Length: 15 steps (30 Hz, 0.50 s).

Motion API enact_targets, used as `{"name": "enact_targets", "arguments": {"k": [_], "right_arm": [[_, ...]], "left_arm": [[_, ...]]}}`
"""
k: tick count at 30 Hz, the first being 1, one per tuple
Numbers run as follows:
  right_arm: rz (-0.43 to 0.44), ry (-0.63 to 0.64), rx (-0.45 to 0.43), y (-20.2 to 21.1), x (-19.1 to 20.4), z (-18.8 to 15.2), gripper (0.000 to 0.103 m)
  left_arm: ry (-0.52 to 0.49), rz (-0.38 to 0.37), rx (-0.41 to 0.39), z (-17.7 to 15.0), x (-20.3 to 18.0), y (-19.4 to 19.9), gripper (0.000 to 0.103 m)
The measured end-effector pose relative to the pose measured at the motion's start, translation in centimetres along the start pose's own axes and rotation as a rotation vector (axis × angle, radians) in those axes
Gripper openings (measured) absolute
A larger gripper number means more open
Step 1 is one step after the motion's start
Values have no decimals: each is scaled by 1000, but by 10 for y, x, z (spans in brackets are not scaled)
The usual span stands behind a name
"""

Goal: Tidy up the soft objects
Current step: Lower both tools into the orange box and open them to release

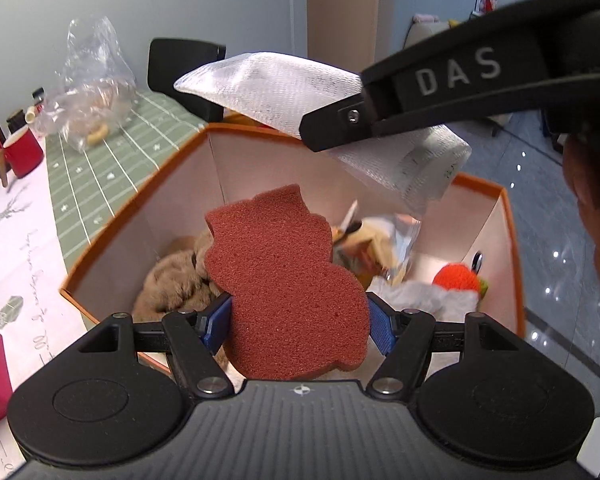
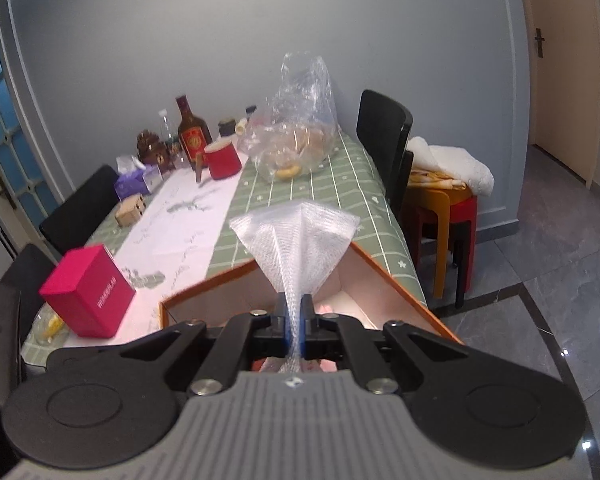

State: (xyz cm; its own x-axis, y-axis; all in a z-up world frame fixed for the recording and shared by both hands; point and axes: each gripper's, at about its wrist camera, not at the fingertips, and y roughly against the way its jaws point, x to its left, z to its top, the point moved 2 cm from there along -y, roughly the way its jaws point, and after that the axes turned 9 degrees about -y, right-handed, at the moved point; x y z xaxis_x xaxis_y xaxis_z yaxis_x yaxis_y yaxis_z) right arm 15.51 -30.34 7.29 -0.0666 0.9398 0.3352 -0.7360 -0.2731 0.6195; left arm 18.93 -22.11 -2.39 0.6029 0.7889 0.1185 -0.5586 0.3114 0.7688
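My left gripper (image 1: 298, 320) is shut on a red-brown foam sponge (image 1: 284, 280) and holds it upright over the open orange box (image 1: 112, 232). Inside the box lie a brown plush (image 1: 176, 280), a crinkled wrapper (image 1: 384, 240), a grey-white cloth (image 1: 420, 300) and an orange knitted toy (image 1: 458, 276). My right gripper (image 2: 295, 316) is shut on a white mesh cloth (image 2: 296, 236) and holds it above the same box (image 2: 384, 280). In the left wrist view the right gripper (image 1: 340, 128) reaches in from the right with the cloth (image 1: 276, 88) hanging over the box.
The box sits at the end of a green checked table (image 2: 340, 184). On the table are a magenta box (image 2: 88, 292), a red mug (image 2: 222, 160), a brown bottle (image 2: 192, 136) and a clear plastic bag (image 2: 300, 128). Black chairs (image 2: 384, 132) and stacked stools (image 2: 444, 216) stand beside it.
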Motion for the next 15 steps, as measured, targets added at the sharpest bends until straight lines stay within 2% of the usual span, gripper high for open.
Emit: {"name": "enact_targets", "arguments": {"k": [7,15], "right_arm": [[-36,34,61,-19,-3,-7,1],[-57,43,104,-37,-11,-8,1]], "left_arm": [[-16,-13,19,-3,-12,-11,79],[-2,-42,36,-2,-6,-19,79]]}}
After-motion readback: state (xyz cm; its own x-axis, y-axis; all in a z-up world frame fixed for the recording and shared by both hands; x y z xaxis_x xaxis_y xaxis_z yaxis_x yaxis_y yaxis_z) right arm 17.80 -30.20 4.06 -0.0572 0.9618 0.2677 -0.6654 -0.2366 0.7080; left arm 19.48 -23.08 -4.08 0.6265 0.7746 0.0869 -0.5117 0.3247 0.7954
